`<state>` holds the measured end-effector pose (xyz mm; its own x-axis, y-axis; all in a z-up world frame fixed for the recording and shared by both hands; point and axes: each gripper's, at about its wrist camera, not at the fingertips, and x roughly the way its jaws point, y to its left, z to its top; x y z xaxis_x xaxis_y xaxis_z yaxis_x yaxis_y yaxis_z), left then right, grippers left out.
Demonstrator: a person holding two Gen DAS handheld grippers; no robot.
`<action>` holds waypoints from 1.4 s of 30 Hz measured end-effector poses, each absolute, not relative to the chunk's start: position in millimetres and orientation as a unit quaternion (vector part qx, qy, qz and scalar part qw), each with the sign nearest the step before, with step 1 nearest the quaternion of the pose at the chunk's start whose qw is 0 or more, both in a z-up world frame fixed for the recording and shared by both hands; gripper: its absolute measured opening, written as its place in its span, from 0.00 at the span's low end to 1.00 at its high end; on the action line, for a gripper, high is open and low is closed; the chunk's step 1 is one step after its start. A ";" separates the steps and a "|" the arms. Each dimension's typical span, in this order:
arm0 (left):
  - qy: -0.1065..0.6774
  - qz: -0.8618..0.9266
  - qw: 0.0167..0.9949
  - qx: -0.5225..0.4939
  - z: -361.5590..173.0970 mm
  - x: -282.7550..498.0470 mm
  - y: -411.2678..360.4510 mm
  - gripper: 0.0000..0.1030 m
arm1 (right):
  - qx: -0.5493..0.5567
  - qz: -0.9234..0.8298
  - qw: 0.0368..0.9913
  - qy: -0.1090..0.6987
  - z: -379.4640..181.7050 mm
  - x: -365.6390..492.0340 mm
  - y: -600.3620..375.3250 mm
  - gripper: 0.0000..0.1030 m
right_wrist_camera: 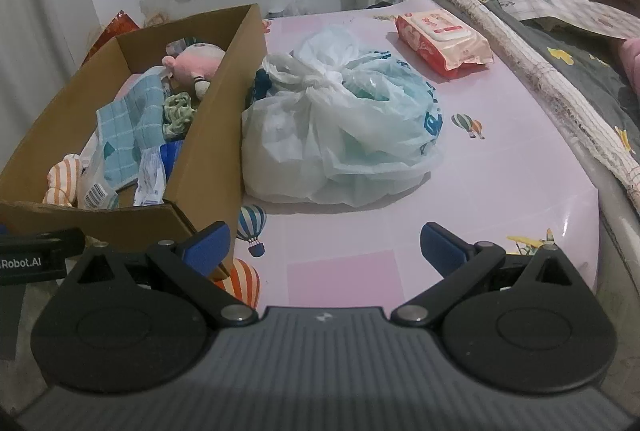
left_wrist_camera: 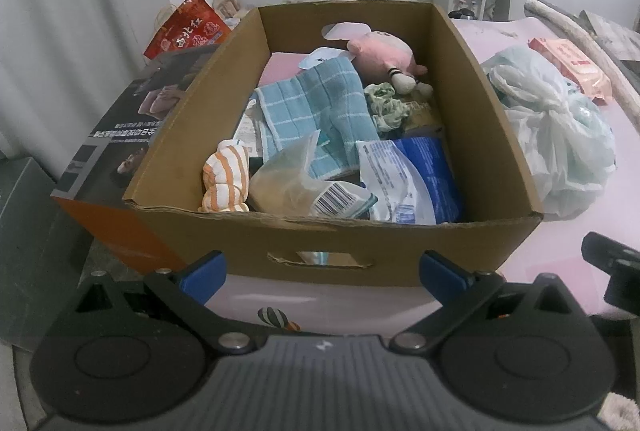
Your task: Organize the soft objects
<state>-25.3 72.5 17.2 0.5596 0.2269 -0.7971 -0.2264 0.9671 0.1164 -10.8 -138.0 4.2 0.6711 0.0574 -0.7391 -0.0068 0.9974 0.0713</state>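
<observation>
Left wrist view: left gripper (left_wrist_camera: 320, 267) jaws apart, empty, before the cardboard box (left_wrist_camera: 400, 243); pink plush (left_wrist_camera: 380, 55) inside at one o'clock; right gripper (right_wrist_camera: 324, 247) likewise spread; tied plastic bag (right_wrist_camera: 340, 127) at twelve o'clock.

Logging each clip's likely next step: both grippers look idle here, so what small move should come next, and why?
Probably the right gripper moves forward to the knotted plastic bag. Its jaws stand open and hold nothing, and the bag lies straight ahead on the pink table cover, outside the cardboard box where the towel and plush toy already lie. The left gripper is also open and holds nothing, at the box's near wall.
</observation>
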 end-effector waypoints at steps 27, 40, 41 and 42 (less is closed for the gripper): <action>0.466 0.126 0.876 -0.002 10.0 -24.8 75.0 1.00 | 0.002 0.028 0.912 0.410 2.0 -12.3 -127.1 0.99; 0.472 0.135 0.871 -0.010 5.1 -26.4 85.6 1.00 | -0.021 0.043 0.903 0.426 -4.5 -6.4 -109.3 0.99; 0.472 0.135 0.871 -0.011 4.5 -26.5 87.1 1.00 | -0.024 0.045 0.903 0.427 -4.8 -6.4 -106.9 0.99; 0.473 0.135 0.871 -0.013 4.0 -26.7 88.9 1.00 | -0.027 0.047 0.902 0.429 -5.2 -6.2 -104.8 0.99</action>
<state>-26.7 88.9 4.0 0.5167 0.2237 -0.8264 -0.2475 0.9631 0.1060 -6.2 -104.8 -5.2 0.6283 0.0617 -0.7755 -0.1073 0.9942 -0.0078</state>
